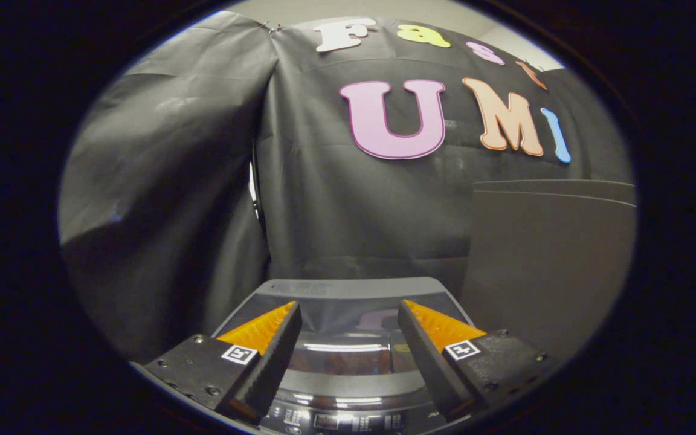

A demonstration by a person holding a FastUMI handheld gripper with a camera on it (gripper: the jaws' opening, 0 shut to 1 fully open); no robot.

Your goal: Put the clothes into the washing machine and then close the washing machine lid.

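The claw [348,314] was held above the washing machine [348,386], tilted forward so that its two fingers [263,350] pointed toward the booth's black cloth wall [354,205]. The fingers were spread wide apart, and nothing was gripped or touched by them.

The washing machine was seen directly below and just ahead of the claw, at 6 o'clock. Its lid [348,353] was seen lying flat and closed, a glossy dark pane through which something dark and reddish could be made out, though what it was could not be told. The lid's grey rear edge [348,289] was seen at 12 o'clock from the fingertips, just beyond them. The control panel [336,420] was found beneath the gap between the fingers, nearest the camera.

A dark flat panel [550,266] was seen standing at 3 o'clock, close beside the machine's right edge. At 9 o'clock the cloth hung in loose folds near the machine's left side. Open room was left above the lid, between the fingers and the wall.
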